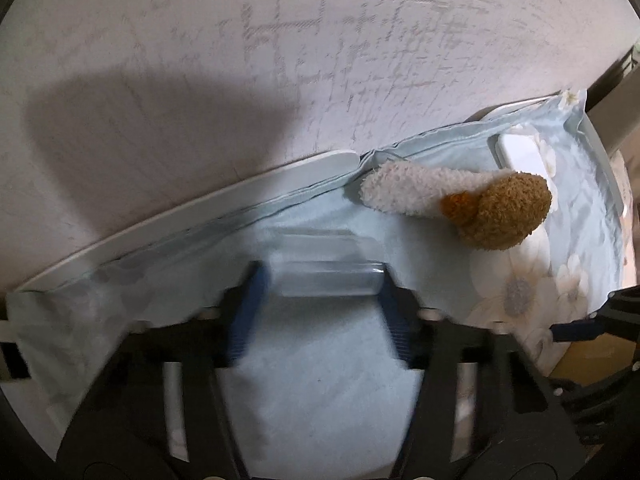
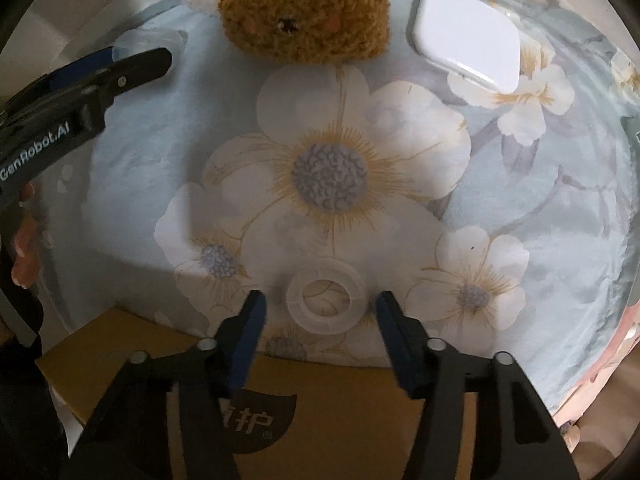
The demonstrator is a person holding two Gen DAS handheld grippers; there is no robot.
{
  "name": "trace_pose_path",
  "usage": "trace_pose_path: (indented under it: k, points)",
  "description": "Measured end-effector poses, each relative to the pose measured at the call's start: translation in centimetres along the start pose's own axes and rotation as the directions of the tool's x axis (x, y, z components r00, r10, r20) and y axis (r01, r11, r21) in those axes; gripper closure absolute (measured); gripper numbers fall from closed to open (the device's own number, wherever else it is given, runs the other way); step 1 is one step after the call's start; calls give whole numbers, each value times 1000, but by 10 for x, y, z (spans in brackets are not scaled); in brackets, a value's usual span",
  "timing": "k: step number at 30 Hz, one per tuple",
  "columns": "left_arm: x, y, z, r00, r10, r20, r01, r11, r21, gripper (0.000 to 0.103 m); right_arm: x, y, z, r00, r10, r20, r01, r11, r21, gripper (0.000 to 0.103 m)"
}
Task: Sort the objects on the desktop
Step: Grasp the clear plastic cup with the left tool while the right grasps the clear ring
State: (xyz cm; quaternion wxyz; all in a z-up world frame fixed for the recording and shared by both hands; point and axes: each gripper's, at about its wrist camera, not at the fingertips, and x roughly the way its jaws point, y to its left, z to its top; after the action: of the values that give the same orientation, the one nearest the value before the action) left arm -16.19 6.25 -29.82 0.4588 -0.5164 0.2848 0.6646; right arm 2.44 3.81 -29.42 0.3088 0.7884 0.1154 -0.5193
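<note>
My left gripper [image 1: 322, 284] is shut on a clear plastic tube [image 1: 328, 280], held crosswise between the blue pads above the pale blue cloth [image 1: 320, 380]. It also shows in the right wrist view [image 2: 140, 54] at upper left, with the clear piece [image 2: 148, 42] at its tip. A brown and white plush toy [image 1: 460, 204] lies to its right, and shows at the top of the right wrist view [image 2: 304, 20]. A white flat case [image 2: 468, 34] lies at the far right. My right gripper [image 2: 320, 300] is open, its tips either side of a clear tape ring [image 2: 326, 300] on the flowered cloth.
A yellow cardboard box [image 2: 320, 412] sits below the right gripper at the cloth's near edge. A white table rim [image 1: 200, 208] runs along the cloth against a textured wall [image 1: 280, 60]. The cloth-covered round table [image 2: 560, 240] curves away at right.
</note>
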Motion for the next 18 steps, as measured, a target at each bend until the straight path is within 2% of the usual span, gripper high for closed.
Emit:
trace_pose_path:
  k: [1, 2, 9, 18]
  points:
    - [-1, 1, 0, 1000, -4, 6, 4, 1000, -6, 60, 0, 1, -2, 1000, -10, 4, 10, 1000, -8, 57]
    - [0, 3, 0, 1000, -16, 2, 16, 1000, -14, 60, -1, 1, -3, 1000, -26, 11, 26, 1000, -17, 64]
    - [-15, 3, -3, 999, -36, 20, 36, 999, -22, 60, -1, -4, -16, 1000, 7, 22, -7, 1000, -14, 64]
    - [-85, -15, -10, 997, -47, 58, 45, 999, 24, 60, -43, -21, -46, 993, 47, 109, -44, 999, -31, 64]
